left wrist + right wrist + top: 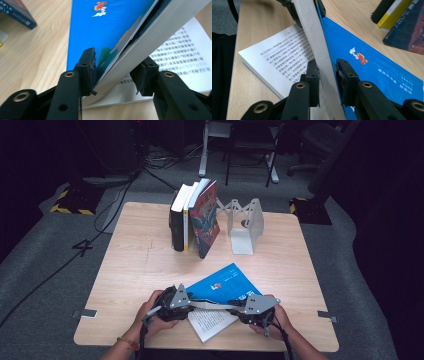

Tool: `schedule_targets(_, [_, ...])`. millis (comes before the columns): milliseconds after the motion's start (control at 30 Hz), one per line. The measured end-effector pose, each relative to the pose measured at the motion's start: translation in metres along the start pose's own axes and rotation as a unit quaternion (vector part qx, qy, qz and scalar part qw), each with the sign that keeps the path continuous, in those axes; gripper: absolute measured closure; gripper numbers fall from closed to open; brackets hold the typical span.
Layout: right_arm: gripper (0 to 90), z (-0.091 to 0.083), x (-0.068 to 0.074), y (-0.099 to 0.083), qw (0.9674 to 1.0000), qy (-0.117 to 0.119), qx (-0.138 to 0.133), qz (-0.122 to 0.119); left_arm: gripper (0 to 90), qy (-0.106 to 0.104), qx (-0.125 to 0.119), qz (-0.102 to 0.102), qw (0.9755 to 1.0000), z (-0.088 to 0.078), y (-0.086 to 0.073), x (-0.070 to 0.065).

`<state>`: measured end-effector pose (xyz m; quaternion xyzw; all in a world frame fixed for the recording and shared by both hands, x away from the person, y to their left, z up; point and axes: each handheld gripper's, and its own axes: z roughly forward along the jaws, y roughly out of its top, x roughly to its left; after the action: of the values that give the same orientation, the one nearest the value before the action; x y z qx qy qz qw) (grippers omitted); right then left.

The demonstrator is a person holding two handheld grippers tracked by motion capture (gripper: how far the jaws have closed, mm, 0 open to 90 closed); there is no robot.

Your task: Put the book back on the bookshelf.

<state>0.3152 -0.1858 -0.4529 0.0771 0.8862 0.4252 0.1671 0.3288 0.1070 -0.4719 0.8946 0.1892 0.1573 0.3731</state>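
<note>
A book with a blue cover (pixel 227 277) lies open near the table's front edge, its printed page (pixel 212 320) facing up. A thick sheaf of its pages (pixel 212 305) stands lifted between the two grippers. My left gripper (pixel 192 302) comes in from the left. In the left gripper view its jaws (pixel 116 77) are shut on the sheaf (pixel 150 32), one pad on the blue cover side (pixel 100 32). My right gripper (pixel 232 304) comes in from the right. In the right gripper view it (pixel 327 75) is shut on the same sheaf (pixel 317 42), beside the printed page (pixel 279 52).
Several books (pixel 195 217) stand in a row at the back middle of the table, next to a white metal bookend (pixel 247 225). The table's front edge (pixel 200 347) is close under the hands. Chairs and cables are on the floor beyond.
</note>
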Motion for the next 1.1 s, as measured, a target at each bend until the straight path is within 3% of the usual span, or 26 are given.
schedule_targets(100, [74.7,-0.002,-0.002,0.000,0.9999,-0.013,0.006,0.007,53.9,-0.003,0.005,0.004,1.0000,0.007,0.006,0.006])
schedule_targets(233, [74.6,-0.004,-0.005,0.001,0.9997,-0.016,0.008,0.016,52.9,-0.011,0.004,-0.007,0.9999,0.008,0.009,0.007])
schedule_targets(267, [74.6,-0.004,-0.005,0.001,0.9997,-0.015,0.009,0.015,52.1,-0.025,-0.004,-0.015,0.9996,0.007,0.010,0.006])
schedule_targets(500, [73.5,-0.003,-0.006,0.002,0.9997,-0.010,0.015,0.014,48.0,-0.039,-0.028,0.005,0.9988,0.003,0.029,-0.016])
schedule_targets(633, [71.5,-0.002,-0.007,0.001,0.9998,-0.005,0.014,0.017,58.3,-0.036,-0.042,0.021,0.9982,0.004,0.038,-0.025])
schedule_targets(733, [66.4,-0.002,-0.008,0.000,0.9996,-0.003,0.008,0.027,66.4,-0.044,-0.042,0.045,0.9972,0.005,0.039,-0.027])
schedule_targets(867, [52.7,-0.007,-0.016,-0.008,0.9990,-0.006,0.000,0.044,69.5,-0.051,-0.050,0.041,0.9966,0.004,0.036,-0.025])
schedule_targets(1100, [45.2,-0.021,-0.041,-0.041,0.9972,-0.039,0.017,0.061,72.0,-0.063,-0.058,0.036,0.9957,0.001,0.031,-0.017])
